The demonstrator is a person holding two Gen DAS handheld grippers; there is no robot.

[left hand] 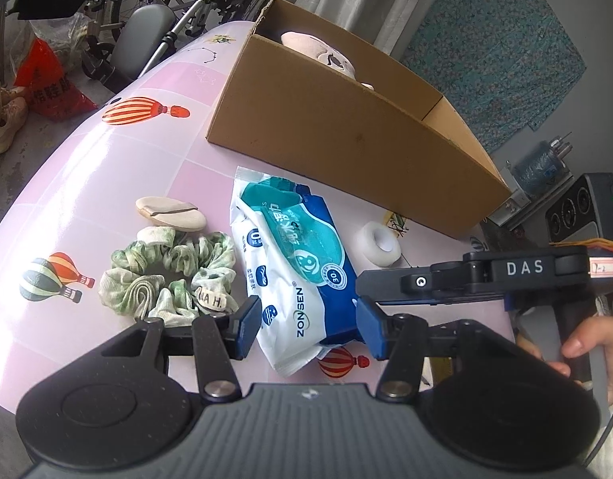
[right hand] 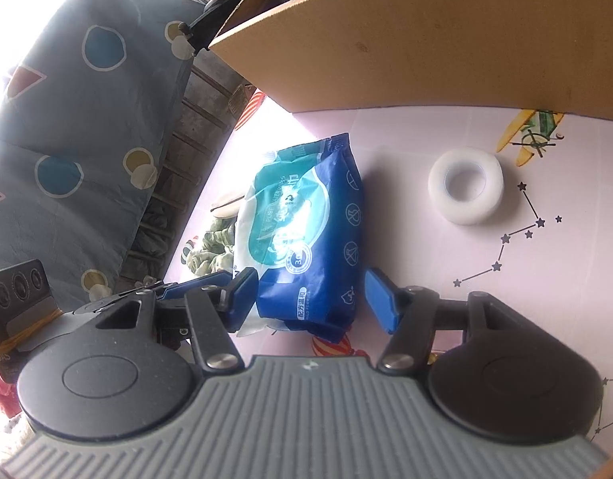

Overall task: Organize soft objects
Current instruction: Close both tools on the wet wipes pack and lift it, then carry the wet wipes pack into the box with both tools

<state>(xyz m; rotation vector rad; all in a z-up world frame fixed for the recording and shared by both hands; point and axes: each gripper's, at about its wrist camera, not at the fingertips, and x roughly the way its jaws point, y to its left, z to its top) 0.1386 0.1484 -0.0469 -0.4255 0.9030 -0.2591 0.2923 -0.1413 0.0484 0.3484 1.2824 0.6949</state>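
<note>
Both the left gripper (left hand: 308,329) and right gripper (right hand: 311,299), fingers apart, straddle the wet-wipes pack (left hand: 290,255); next, I'd guess, they squeeze it and lift it toward the cardboard box (left hand: 346,135).

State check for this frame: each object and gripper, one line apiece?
Cardboard box: open, plush toy inside.
Wipes pack: flat on table, ungripped.
Scrunchie: on table.
Tape roll: lying flat.
Left gripper: open.
Right gripper: open, straddling the pack.

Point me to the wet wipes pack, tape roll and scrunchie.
wet wipes pack (right hand: 306,235), right wrist view, label middle
tape roll (right hand: 466,191), right wrist view, top face of the ring
scrunchie (left hand: 166,275), left wrist view, gathered fabric
</note>
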